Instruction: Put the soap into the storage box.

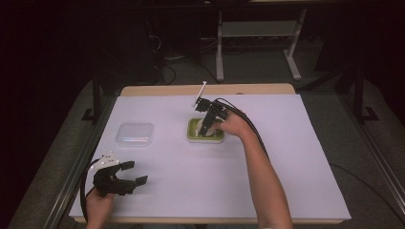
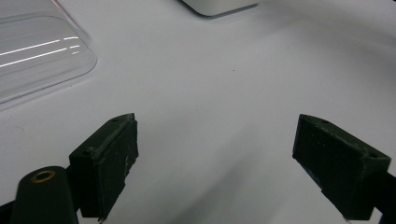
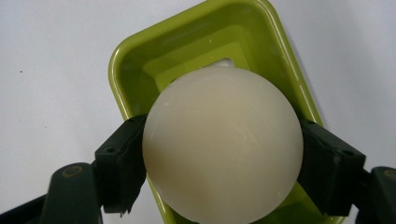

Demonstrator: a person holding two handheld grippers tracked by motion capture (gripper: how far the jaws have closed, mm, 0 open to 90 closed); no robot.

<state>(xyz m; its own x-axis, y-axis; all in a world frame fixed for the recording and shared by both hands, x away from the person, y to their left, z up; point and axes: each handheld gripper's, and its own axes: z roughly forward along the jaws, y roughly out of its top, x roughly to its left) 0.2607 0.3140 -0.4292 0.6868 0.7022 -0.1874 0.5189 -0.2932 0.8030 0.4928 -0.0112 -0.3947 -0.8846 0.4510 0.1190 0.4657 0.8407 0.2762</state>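
A cream-white ball sits between the two black jaws of my right gripper, which is shut on it just above a green rectangular container. In the high view that gripper points down into the green container at the table's middle. My left gripper rests near the front left corner of the table. Its jaws stand wide apart over bare white surface, with nothing between them.
A clear plastic lid lies flat left of the green container, and its rounded corner shows ahead of my left gripper. The white sheet covers the table. Beyond the far edge are table legs and cables on the floor.
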